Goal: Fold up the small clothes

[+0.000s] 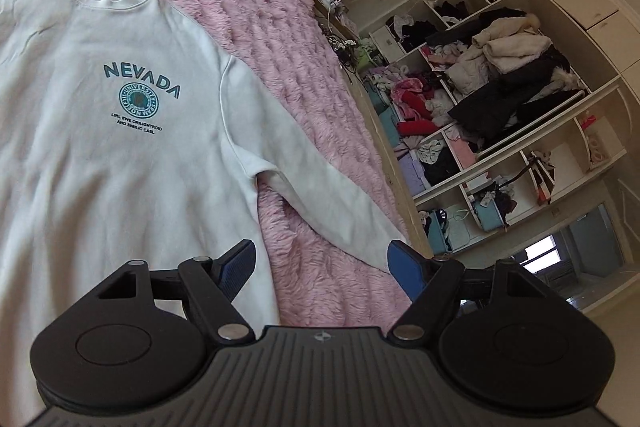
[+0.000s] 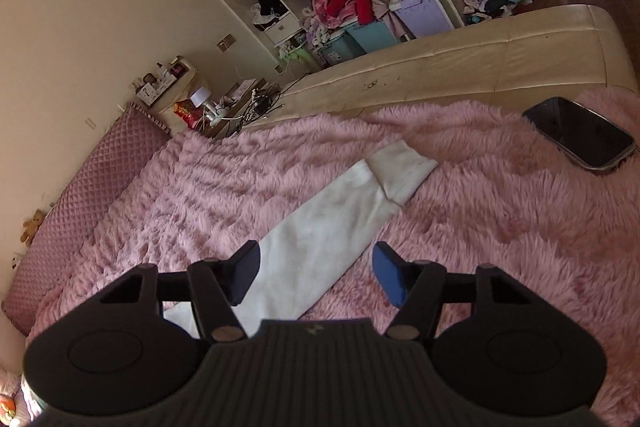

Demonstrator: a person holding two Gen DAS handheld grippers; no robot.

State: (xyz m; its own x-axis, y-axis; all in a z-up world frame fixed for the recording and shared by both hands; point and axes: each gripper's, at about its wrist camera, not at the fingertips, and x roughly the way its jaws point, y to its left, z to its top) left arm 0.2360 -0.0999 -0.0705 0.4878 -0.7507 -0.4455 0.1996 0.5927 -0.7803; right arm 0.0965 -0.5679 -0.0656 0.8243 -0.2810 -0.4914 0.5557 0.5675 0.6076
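Note:
A white sweatshirt [image 1: 120, 155] with a teal NEVADA print lies flat, front up, on a fluffy pink blanket [image 1: 280, 27]. In the left wrist view its sleeve [image 1: 320, 195] runs out to the right. My left gripper [image 1: 322, 269] hovers open over the gap between the body's edge and that sleeve, with nothing between its blue pads. The right wrist view shows a sleeve [image 2: 340, 223] stretched diagonally, its cuff [image 2: 404, 169] at the far end. My right gripper [image 2: 316, 273] straddles this sleeve from above, jaws apart, pads not pressing the cloth.
A dark phone [image 2: 580, 139] lies on the blanket at the right. A quilted pink pillow [image 2: 80, 207] lines the head of the bed. Beyond the beige bed edge [image 2: 460, 59] stand open shelves [image 1: 500, 99] crammed with clothes, and a cluttered nightstand [image 2: 208, 107].

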